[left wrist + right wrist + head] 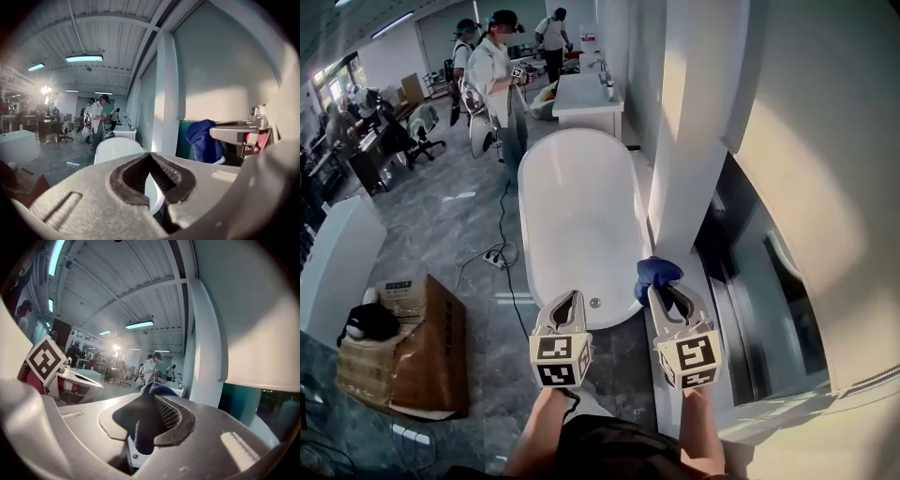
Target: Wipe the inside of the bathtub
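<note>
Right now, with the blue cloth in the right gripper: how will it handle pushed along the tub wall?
Likely floppy: the blue cloth bunches past the right gripper, so it should fold, not push stiffly. Probably light; its pile looks fuzzy and may drag a little. The bathtub looks glossy, so sliding should be easy.

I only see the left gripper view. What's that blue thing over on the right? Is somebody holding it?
Observer: It's a blue cloth; the right gripper view shows the right gripper shut on it.
Operator: Where does the water go out?
Observer: The head view shows the drain on the bathtub floor, at its near end.
Operator: Is the cloth wiping yet?
Observer: No; in the head view it's held up by the bathtub's near right rim, not down inside.
</note>
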`<state>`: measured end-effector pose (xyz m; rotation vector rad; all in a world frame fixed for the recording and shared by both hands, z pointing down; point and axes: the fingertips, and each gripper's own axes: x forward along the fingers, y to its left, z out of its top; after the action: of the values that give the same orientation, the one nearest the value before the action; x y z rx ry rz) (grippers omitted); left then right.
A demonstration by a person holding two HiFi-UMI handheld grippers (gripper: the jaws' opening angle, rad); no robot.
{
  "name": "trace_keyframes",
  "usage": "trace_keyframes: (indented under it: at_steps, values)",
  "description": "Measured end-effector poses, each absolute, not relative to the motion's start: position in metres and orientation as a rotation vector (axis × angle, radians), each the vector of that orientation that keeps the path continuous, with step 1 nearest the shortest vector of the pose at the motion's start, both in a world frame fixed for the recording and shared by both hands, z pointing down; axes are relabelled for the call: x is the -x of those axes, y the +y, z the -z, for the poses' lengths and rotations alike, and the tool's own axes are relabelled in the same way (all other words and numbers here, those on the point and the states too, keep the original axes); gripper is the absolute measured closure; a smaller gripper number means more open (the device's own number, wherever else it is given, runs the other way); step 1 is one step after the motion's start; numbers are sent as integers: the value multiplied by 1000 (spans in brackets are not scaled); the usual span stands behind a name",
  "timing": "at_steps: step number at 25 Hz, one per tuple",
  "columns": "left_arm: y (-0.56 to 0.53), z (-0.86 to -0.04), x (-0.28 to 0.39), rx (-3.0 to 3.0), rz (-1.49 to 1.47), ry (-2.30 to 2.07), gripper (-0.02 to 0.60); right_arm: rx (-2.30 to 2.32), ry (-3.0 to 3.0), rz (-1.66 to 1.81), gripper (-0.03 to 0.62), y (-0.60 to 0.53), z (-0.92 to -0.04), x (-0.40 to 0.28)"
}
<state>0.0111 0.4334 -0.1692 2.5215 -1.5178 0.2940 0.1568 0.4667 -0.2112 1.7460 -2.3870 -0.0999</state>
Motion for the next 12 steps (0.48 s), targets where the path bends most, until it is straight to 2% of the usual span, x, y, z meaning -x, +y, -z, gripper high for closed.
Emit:
trace_keyframes:
  at_steps: [12]
  values:
    - [303, 147, 13, -2522, -326, -1401, 577, -1819, -2286, -13, 514, 340, 186, -127]
